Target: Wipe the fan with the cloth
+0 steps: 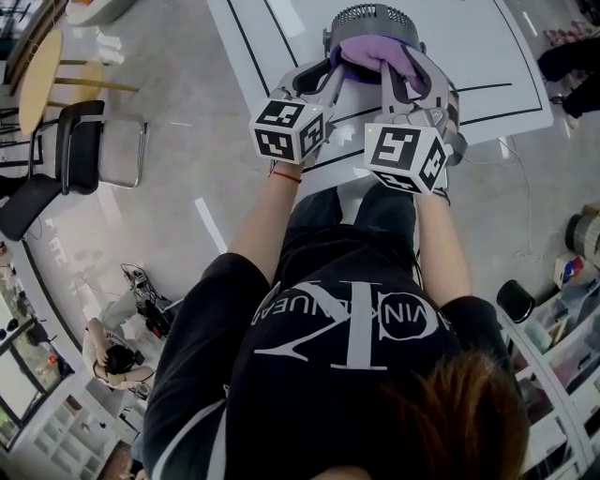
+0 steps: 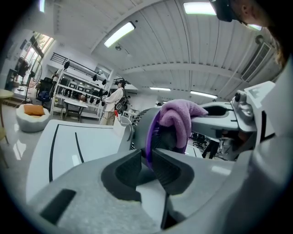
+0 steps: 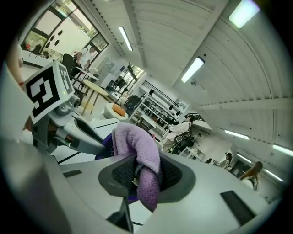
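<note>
The left gripper (image 2: pixel 146 157) pinches the rim of the round grey purple-rimmed fan (image 2: pixel 143 119) on the white table (image 2: pixel 68 137); the right gripper (image 3: pixel 145 170), clamped on the fluffy lilac cloth (image 3: pixel 132 139), drapes it over that rim just ahead.

One fan (image 1: pixel 373 19), one purple cloth (image 1: pixel 370 52), two grippers (left gripper (image 2: pixel 147 157), right gripper (image 3: pixel 144 171)), one black chair (image 1: pixel 80 141)

The fan (image 1: pixel 373 21) was viewed steeply from above and behind by the head camera. It was seen close up and almost level along the left hand-held gripper (image 2: pixel 147 157), and from the fan's opposite side along the right hand-held gripper (image 3: pixel 137 176). The cloth (image 1: pixel 370 52) draped over the fan was shared by all three views.
</note>
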Tool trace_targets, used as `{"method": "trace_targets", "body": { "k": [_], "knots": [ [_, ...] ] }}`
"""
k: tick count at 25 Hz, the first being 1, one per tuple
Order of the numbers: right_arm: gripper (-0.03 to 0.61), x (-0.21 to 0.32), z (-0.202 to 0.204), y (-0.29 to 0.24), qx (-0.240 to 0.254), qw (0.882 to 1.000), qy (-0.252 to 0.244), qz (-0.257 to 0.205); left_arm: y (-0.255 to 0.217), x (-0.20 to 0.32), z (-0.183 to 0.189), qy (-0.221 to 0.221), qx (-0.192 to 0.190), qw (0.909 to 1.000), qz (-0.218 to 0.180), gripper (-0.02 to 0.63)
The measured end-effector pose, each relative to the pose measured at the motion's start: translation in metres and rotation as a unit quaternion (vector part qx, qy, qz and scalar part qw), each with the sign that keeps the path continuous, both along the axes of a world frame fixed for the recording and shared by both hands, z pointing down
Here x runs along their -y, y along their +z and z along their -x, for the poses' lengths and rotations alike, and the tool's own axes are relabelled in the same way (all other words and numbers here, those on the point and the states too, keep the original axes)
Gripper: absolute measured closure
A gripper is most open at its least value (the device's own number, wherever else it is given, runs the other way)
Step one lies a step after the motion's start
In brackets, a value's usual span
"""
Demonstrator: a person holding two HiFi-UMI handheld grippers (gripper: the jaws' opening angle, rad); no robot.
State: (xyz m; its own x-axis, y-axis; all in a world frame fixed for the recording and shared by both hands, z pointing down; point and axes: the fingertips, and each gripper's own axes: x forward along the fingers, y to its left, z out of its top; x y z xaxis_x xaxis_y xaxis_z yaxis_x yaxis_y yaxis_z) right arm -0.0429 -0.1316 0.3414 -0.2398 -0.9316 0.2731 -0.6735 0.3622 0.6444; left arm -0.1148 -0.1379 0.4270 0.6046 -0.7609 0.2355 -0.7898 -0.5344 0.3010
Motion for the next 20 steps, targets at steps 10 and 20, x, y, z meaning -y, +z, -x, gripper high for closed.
{"method": "trace_targets", "body": {
  "k": [10, 20],
  "knots": [
    [0.479, -0.005, -0.022, 0.038, -0.038, 0.998, 0.042, 0.018, 0.001, -0.002, -0.001, 0.006, -0.005, 1.0000, 0.003, 0.541],
    [0.479, -0.018, -0.009, 0.077, 0.003, 0.995, 0.018, 0.095, 0.000, -0.003, -0.003, 0.008, -0.013, 0.9999, 0.005, 0.541]
  ]
}}
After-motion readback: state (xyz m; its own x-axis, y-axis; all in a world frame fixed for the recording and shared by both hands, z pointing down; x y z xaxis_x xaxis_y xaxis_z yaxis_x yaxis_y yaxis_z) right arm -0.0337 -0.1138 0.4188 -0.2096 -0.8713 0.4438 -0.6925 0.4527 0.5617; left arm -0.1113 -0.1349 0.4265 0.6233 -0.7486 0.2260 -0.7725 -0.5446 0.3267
